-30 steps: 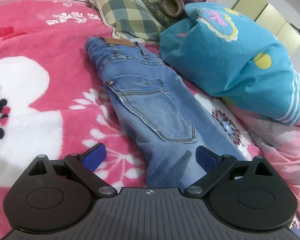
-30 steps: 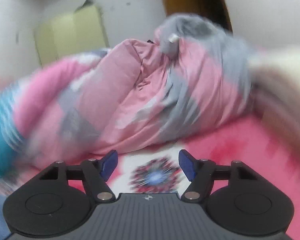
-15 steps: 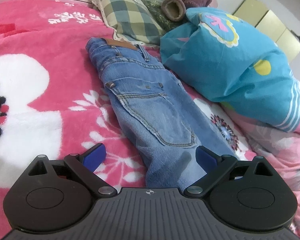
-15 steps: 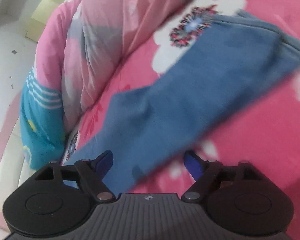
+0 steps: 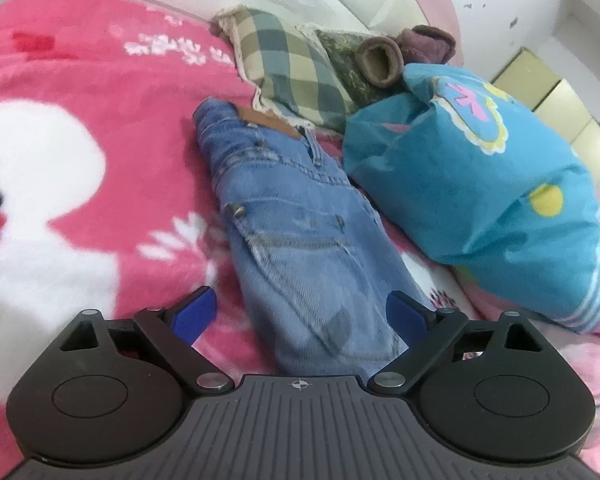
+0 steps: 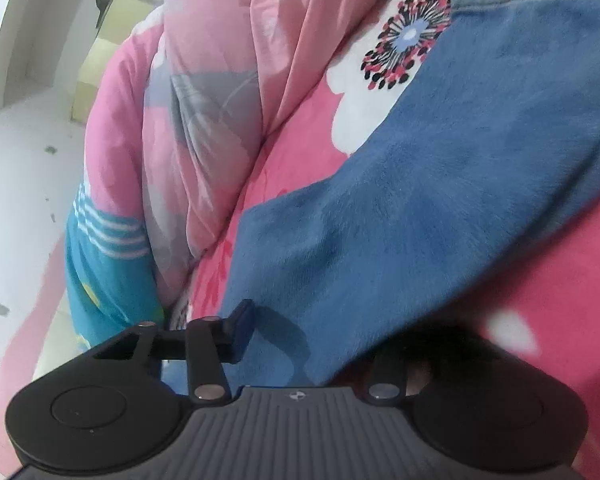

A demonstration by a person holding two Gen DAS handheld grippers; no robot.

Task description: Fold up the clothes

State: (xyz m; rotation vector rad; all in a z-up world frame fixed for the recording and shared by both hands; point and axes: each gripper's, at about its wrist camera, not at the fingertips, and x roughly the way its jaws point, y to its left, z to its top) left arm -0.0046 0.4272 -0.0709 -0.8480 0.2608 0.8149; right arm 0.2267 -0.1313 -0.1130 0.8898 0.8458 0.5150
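as both close, jeans (image 5: pixel 300 240) between wide left jaws, cloth between narrower right jaws; grip unclear

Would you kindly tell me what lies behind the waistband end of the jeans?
Behind the jeans lies a checked pillow, its corner overlapping the waistband; a darker patterned cushion sits beside it. What is beneath the pillow is covered.

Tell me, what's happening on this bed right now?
A person with two handheld grippers is starting on a pair of jeans laid out on a pink floral blanket. The left gripper hovers open astride the leg near the seat. The right gripper is closing over the edge of the leg fabric, one finger hidden beneath it.
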